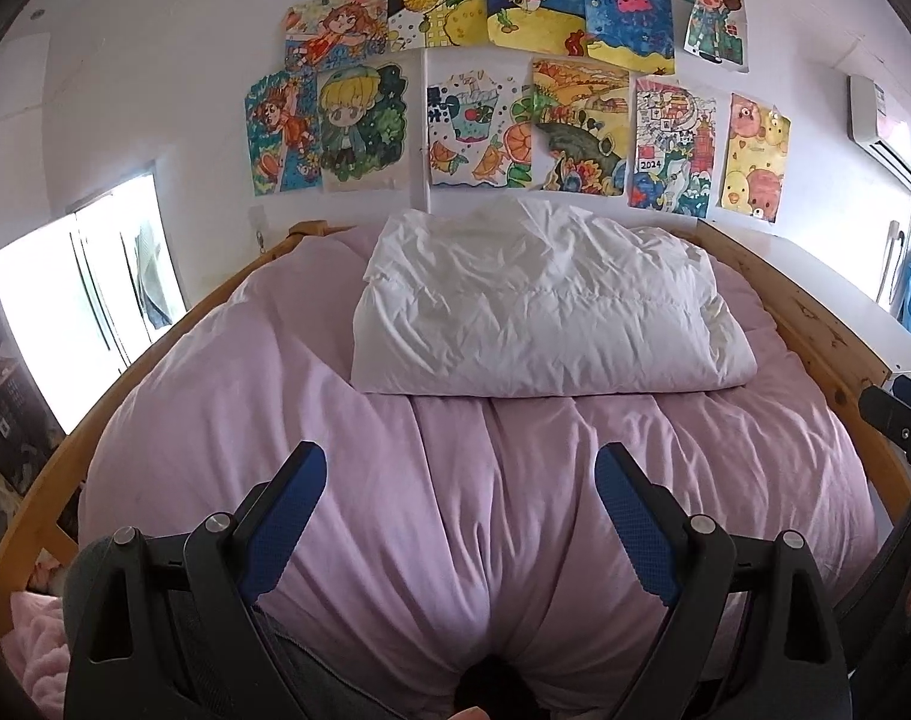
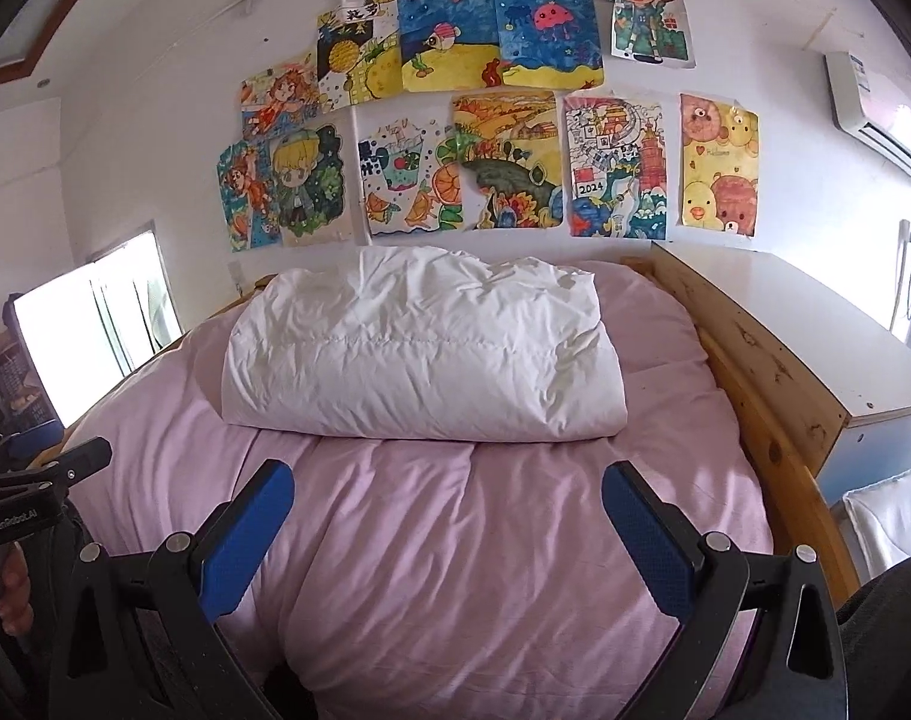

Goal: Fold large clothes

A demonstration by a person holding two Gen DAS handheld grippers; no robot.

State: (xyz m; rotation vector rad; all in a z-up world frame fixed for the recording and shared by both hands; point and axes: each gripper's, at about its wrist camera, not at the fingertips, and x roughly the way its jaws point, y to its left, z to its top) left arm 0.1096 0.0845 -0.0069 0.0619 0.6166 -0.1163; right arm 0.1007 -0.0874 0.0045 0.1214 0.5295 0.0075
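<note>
While both grippers' jaws gape empty — folded white garment (image 1: 545, 300) crosswise on pink bedding (image 1: 395, 480).

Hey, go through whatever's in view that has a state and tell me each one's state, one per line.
left gripper: open, holding nothing
right gripper: open, holding nothing
white padded garment: folded into a bundle, lying on the bed
pink bedcover: spread out, wrinkled
window: bright with daylight

Daylight from window (image 1: 77, 294) at left, blown out to white glare. Room evenly bright, shadows soft. Strong fisheye bending and dark vignette at frame corners. Focus sharp throughout.
</note>
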